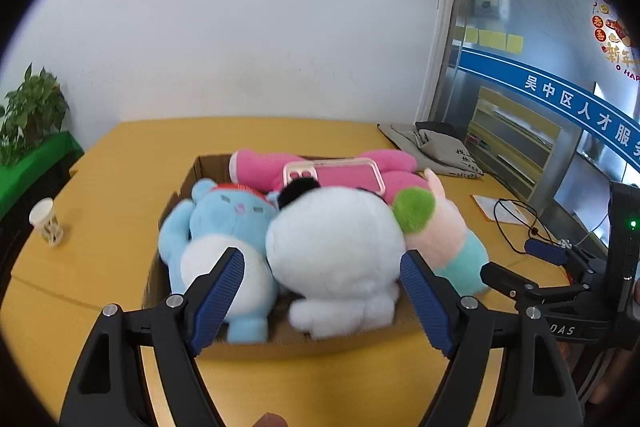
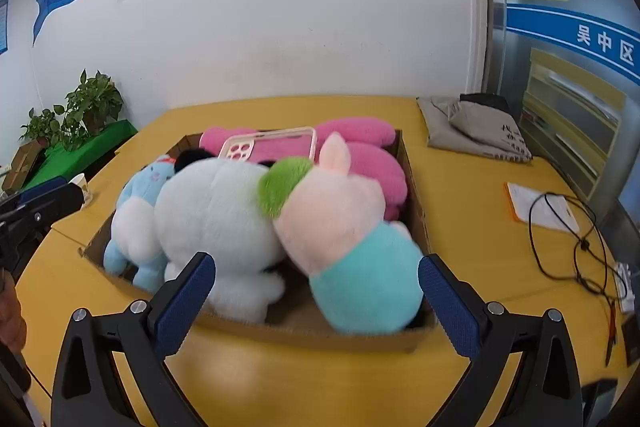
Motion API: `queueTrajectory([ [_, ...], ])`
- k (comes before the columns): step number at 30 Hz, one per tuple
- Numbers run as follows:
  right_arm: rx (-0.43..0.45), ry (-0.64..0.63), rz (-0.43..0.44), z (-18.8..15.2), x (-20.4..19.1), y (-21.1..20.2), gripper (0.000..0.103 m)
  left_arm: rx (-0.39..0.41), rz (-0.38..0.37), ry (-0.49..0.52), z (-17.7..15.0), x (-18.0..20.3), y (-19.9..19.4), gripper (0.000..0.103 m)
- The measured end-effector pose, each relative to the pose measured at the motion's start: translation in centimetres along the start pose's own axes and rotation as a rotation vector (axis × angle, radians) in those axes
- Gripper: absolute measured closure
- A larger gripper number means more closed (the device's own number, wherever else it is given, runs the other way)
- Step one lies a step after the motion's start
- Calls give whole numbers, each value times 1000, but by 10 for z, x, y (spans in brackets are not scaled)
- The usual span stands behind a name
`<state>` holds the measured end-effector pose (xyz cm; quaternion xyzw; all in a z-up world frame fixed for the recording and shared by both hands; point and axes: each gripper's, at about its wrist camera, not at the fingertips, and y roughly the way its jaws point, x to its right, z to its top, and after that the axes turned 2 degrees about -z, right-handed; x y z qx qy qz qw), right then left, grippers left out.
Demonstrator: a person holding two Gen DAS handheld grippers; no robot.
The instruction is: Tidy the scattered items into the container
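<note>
1. The left hand-held gripper [image 1: 322,301] stood wide apart and held nothing; the right hand-held gripper [image 2: 316,301] was also fully spread and empty.
2. The cardboard box [image 2: 412,179] on the tabletop [image 2: 460,227] already held the blue toy [image 1: 218,239], the white toy [image 1: 336,251], the pink-and-teal toy [image 2: 348,243], the pink plush [image 2: 372,163] and a phone case [image 2: 268,145] on top.
3. I judged the pile overfull: the pink-and-teal toy leaned over the near wall and might tumble out if bumped.
4. Only the left view showed the paper cup [image 1: 47,221] clearly; the right view showed the cable [image 2: 576,239] more fully.
</note>
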<state>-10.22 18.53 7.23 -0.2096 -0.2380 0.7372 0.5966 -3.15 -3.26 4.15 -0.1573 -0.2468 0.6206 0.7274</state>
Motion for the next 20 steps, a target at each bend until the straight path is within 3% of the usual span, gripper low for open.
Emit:
queueTrajectory([
  [4, -3, -22, -5, -20, -8, -19, 0, -38, 27, -17, -24, 3, -5, 23],
  [9, 3, -45, -40, -41, -15, -39, 0, -65, 1, -38, -50, 5, -17, 23],
  [20, 21, -84, -52, -68, -25, -57, 0, -69, 1, -35, -77, 20, -27, 23],
])
